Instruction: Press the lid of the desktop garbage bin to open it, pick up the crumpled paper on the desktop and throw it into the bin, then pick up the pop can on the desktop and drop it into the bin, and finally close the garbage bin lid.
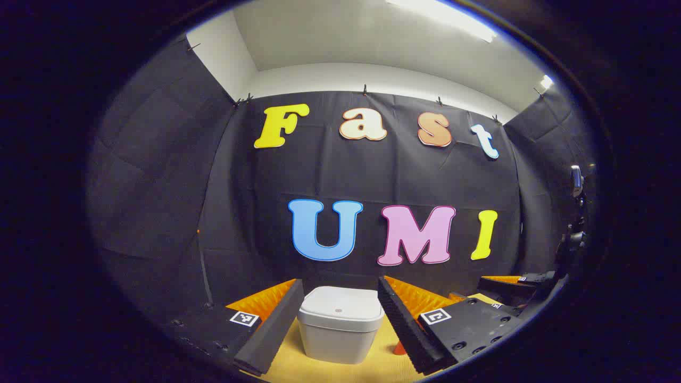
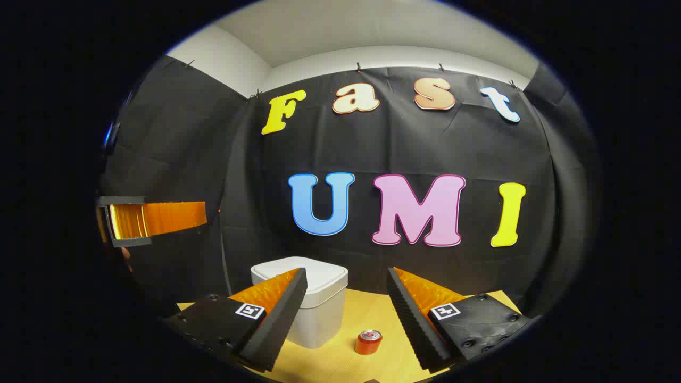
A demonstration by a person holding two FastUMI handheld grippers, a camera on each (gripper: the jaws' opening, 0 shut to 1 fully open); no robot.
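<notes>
A white desktop bin (image 1: 340, 325) with its lid down stands on the yellow table, straight ahead of my left gripper (image 1: 339, 282), which is open and empty with its fingers either side of the bin's top. In the right gripper view the bin (image 2: 319, 298) sits left of centre, partly behind the left finger. A red pop can (image 2: 368, 341) stands upright on the table just right of the bin. My right gripper (image 2: 346, 272) is open and holds nothing, raised above the can and the bin. A red edge (image 1: 399, 348) peeks out behind the left gripper's right finger.
The yellow table (image 2: 383, 361) ends at the black cloth wall close behind the bin. The right gripper (image 1: 513, 281) shows at the far right of the left gripper view. The left gripper (image 2: 154, 218) hangs high at the left of the right gripper view.
</notes>
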